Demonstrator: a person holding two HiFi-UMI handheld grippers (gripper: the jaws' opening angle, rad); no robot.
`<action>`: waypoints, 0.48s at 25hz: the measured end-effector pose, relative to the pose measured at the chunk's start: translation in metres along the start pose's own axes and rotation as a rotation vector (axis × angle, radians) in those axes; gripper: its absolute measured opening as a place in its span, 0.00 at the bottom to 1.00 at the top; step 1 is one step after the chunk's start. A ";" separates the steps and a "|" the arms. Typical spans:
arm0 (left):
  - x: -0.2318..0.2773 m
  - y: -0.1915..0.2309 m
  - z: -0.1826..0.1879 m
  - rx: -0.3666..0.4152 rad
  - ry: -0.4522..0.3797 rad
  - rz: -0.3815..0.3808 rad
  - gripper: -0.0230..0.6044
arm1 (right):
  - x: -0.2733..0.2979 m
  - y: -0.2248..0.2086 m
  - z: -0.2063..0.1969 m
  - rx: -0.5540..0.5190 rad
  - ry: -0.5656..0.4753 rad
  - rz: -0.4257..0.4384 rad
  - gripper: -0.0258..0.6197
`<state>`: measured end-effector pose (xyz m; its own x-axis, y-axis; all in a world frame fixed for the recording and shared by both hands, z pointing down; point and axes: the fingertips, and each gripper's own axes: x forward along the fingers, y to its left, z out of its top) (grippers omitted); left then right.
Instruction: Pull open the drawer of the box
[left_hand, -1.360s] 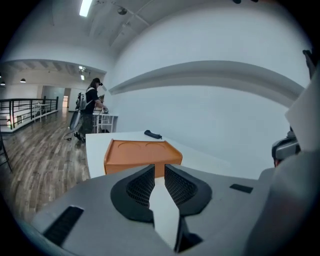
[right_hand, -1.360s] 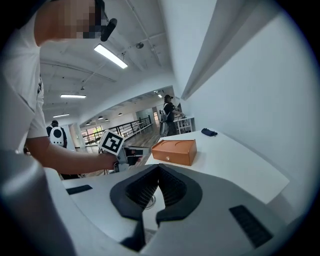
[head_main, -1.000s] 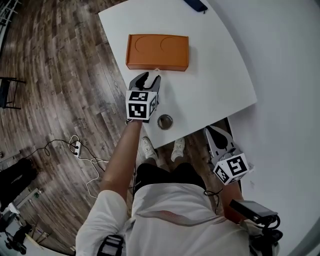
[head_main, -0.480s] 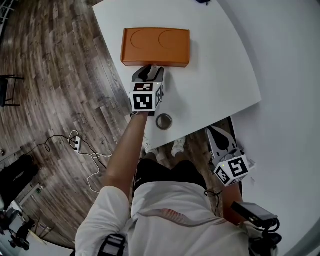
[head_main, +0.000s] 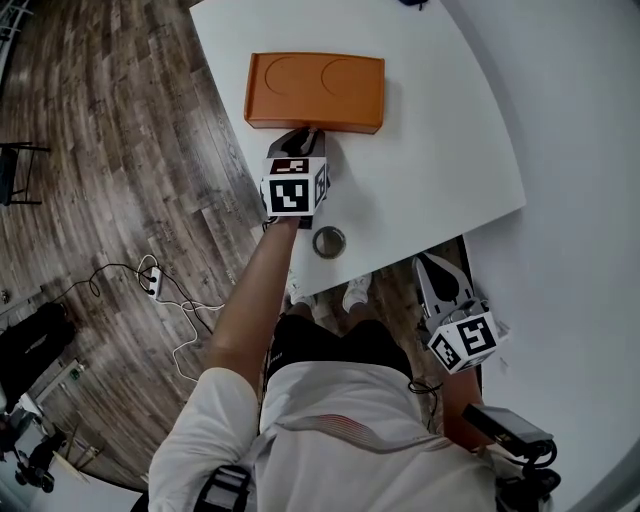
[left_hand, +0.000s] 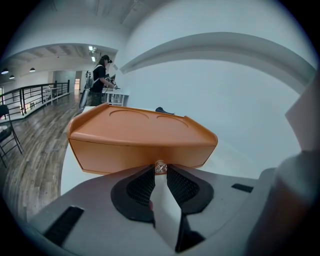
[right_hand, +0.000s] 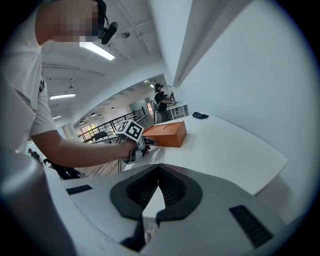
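1. The box (head_main: 315, 88) sits on the far left part of the table (head_main: 430, 150). Its front faces me, and the drawer is flush, not drawn out.
2. The knob (left_hand: 160, 167) is small and clear, at the centre of the front's lower edge.
3. My left gripper (head_main: 308, 133) stood short of the box a second ago with its jaws wide apart. It is now at the front. The jaws have just closed narrow, and their tips pinch the knob from both sides.
4. My right gripper (head_main: 432, 265) hangs off the near table edge at my right side, where it was before. Its jaws meet tip to tip, with nothing between them.
5. A ring (head_main: 328, 241) lies near the table's near edge, just behind my left gripper. It has not moved.
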<state>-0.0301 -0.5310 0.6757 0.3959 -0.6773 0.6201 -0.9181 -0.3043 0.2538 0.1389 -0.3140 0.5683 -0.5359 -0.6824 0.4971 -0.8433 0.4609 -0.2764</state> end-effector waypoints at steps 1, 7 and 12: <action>-0.001 0.000 0.000 -0.002 -0.002 0.001 0.17 | 0.000 0.001 0.000 -0.001 0.000 0.001 0.04; -0.007 -0.001 0.001 -0.026 -0.004 -0.002 0.16 | -0.006 0.004 -0.001 -0.001 0.003 0.000 0.04; -0.010 0.000 -0.003 -0.028 0.003 0.000 0.16 | -0.006 0.004 -0.001 -0.003 -0.002 0.004 0.04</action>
<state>-0.0340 -0.5227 0.6715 0.3963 -0.6750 0.6223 -0.9181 -0.2856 0.2748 0.1386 -0.3071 0.5646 -0.5391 -0.6816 0.4948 -0.8412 0.4651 -0.2758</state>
